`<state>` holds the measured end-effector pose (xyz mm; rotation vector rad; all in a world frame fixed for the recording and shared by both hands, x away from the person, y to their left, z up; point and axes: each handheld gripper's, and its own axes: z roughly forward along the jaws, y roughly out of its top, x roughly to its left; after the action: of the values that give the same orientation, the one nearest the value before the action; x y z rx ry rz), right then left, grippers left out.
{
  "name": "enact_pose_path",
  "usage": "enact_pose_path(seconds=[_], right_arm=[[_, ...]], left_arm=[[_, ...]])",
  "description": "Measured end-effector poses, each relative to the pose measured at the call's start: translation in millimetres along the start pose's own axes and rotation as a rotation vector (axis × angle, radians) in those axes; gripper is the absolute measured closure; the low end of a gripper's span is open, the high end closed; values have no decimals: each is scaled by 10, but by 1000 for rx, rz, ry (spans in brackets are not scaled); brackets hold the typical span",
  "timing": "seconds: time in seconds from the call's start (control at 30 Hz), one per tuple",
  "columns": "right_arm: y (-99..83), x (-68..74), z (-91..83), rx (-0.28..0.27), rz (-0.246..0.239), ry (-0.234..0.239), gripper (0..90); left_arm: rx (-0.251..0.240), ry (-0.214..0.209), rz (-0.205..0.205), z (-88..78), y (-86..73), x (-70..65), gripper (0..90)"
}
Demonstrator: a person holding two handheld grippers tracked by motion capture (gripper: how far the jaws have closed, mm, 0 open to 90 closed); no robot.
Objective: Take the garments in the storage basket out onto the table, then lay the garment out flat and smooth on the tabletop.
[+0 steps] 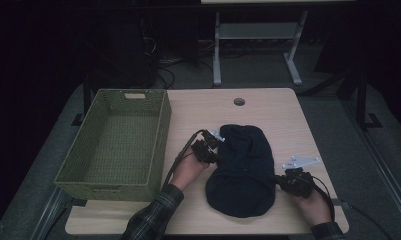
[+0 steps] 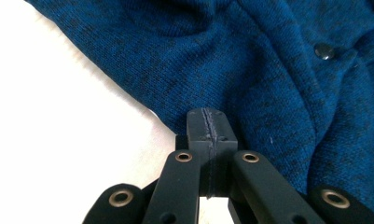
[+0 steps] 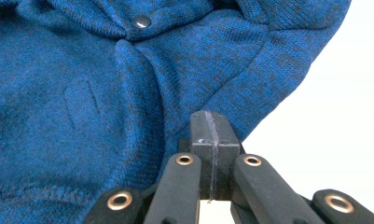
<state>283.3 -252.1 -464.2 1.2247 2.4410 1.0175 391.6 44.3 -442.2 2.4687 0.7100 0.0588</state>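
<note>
A dark blue knit garment (image 1: pixel 243 170) lies bunched in an oval on the wooden table (image 1: pixel 288 115). My left gripper (image 1: pixel 216 156) is at its left edge and my right gripper (image 1: pixel 277 179) at its lower right edge. In the left gripper view the jaws are pressed together at the left gripper's tip (image 2: pixel 208 123), right on the garment's (image 2: pixel 268 56) hem, with a dark snap button (image 2: pixel 323 50) beyond. In the right gripper view the right gripper (image 3: pixel 211 128) is likewise shut at the edge of the fabric (image 3: pixel 82 93), near a snap button (image 3: pixel 141 21).
A green woven basket (image 1: pixel 160 125) with nothing in it stands on the table's left side, close to my left hand. A round cable hole (image 1: pixel 239 101) sits near the far edge. Beyond the table are white desk legs (image 1: pixel 217 55) and cables on the floor.
</note>
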Motion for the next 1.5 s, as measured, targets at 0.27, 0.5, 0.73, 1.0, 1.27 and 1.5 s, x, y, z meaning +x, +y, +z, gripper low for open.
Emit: enact_pose_path(seconds=[0.27,0.5,0.73,1.0,1.27,1.5], right_arm=[[49,30,30,-25,-9,3,900],[89,20,89,36,-37,-27,900],[83,-105,74,30,-15,-33,900],[87,-148,65,10,-6,-15,815],[226,29,-32,-61,-6,62,651],[575,443,76,-118,-123,212,620]], left_arm=[[1,-6,-16,-35,-62,48,900],[59,115,-12,-30,-113,121,900],[-9,30,-52,-132,-172,170,900],[-44,-41,-4,-89,-83,-45,900],[-45,-32,17,-5,-49,-51,834],[-25,-34,20,102,-18,-38,837]])
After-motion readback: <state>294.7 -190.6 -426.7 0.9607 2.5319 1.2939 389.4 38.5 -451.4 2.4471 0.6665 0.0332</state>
